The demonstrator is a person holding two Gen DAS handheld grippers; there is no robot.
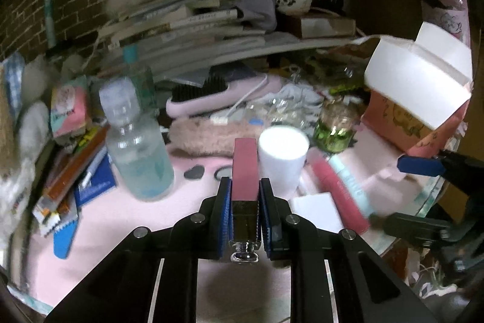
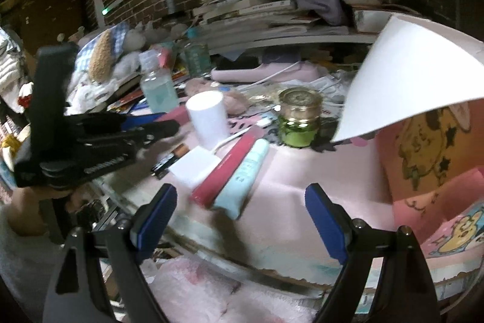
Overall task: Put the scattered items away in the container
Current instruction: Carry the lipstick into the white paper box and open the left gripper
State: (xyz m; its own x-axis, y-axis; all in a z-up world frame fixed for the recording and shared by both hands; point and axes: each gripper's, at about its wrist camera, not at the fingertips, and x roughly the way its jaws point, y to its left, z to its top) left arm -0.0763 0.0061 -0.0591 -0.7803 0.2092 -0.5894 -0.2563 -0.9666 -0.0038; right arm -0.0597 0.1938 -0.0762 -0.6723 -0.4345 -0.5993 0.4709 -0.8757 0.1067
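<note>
My left gripper is shut on a pink rectangular bottle with a metal base, held above the pink mat; it also shows at the left of the right wrist view. The container is a pink cartoon box with white flaps, at the right. On the mat lie a white cup, a red tube, a light blue tube, a white card, a battery and a green jar with gold lid. My right gripper is open and empty above the mat's near edge.
A clear water bottle stands left of the mat. A pink hairbrush and a fluffy pink item lie behind. Stacked books fill the back. Pens and booklets crowd the left. The table edge is near.
</note>
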